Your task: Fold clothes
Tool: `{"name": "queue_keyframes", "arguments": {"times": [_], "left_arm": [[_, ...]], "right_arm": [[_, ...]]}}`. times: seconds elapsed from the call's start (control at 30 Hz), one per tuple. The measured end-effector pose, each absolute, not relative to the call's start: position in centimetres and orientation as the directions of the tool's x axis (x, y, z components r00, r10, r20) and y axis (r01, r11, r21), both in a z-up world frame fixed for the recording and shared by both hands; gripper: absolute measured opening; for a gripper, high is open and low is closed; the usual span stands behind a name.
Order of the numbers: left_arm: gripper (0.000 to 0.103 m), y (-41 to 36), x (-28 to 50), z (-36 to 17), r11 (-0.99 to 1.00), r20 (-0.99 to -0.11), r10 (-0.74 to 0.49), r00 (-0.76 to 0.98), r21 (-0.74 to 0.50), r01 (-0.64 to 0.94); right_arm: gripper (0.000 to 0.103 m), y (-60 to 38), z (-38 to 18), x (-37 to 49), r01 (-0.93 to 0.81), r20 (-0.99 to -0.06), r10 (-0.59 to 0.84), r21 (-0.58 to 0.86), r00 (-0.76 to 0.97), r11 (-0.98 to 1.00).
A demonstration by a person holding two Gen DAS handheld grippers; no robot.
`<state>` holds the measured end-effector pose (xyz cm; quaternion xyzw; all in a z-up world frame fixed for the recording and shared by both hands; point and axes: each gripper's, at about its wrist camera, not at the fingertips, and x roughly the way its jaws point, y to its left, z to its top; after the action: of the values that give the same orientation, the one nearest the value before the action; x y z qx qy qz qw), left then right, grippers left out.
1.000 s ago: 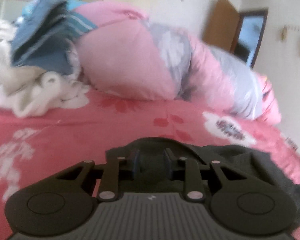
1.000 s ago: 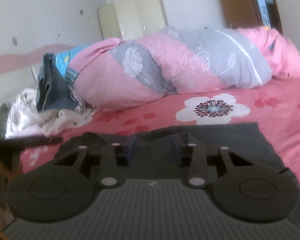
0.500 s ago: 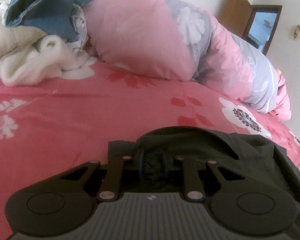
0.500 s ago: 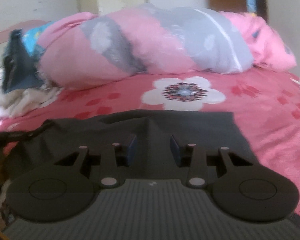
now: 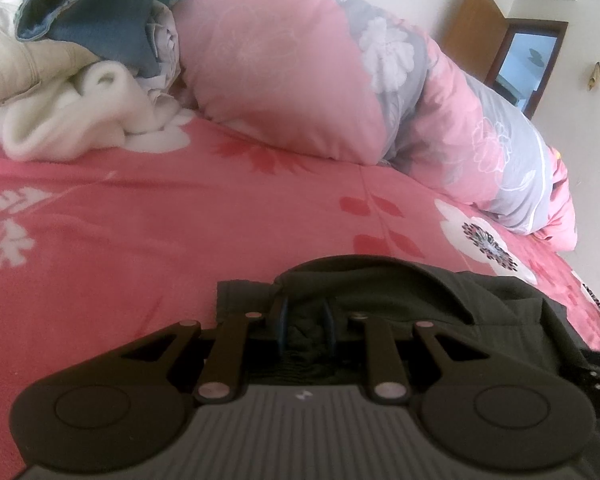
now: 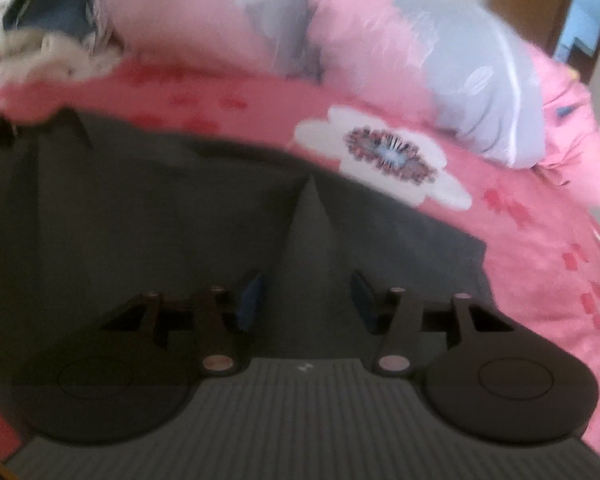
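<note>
A dark grey garment lies spread on the pink flowered bedsheet. My left gripper is shut on a bunched fold at the garment's near left edge, with dark cloth filling the narrow gap between its blue pads. In the blurred right wrist view the same garment covers the left and middle. My right gripper sits low over it, its jaws closing and still apart. A raised ridge of cloth runs up from between them. The pads do not press on it.
A rolled pink and grey quilt lies across the far side of the bed. A heap of white and blue clothes sits at the far left. A brown door stands in the back wall.
My left gripper came down onto the garment's edge and shut on a fold, then held still. My right gripper swung lower and further over the garment, rolling as it went.
</note>
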<state>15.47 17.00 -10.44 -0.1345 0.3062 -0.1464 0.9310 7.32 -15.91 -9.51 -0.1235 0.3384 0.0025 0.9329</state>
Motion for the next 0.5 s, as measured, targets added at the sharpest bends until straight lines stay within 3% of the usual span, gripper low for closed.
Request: {"name": "queue_keyframes", "arguments": {"times": [0.03,0.07,0.3,0.5], "left_arm": [[0.021,17.0,15.5,-10.4,0.921,-0.530,-0.355,0.770,-0.340,0.190],[0.021,17.0,15.4,-10.5,0.921,-0.530,-0.354,0.771,-0.339,0.190],[0.021,16.9,15.3,-10.5,0.922,-0.528,-0.352,0.773,-0.338,0.189],[0.021,16.9,15.3,-10.5,0.921,-0.527,-0.353,0.773,-0.340,0.189]], "right_arm": [[0.002,-16.3,-9.6,7.5,-0.088,-0.636,-0.073,-0.218,0.768,0.972],[0.001,-16.7,-9.5,7.5,-0.082,-0.632,-0.076,-0.216,0.771,0.973],[0.001,-18.9,-6.1,7.5,0.001,-0.524,-0.154,-0.281,0.838,0.960],[0.001,-20.9,-4.3,9.4,0.000,-0.509,-0.164,-0.307,0.845,0.952]]}}
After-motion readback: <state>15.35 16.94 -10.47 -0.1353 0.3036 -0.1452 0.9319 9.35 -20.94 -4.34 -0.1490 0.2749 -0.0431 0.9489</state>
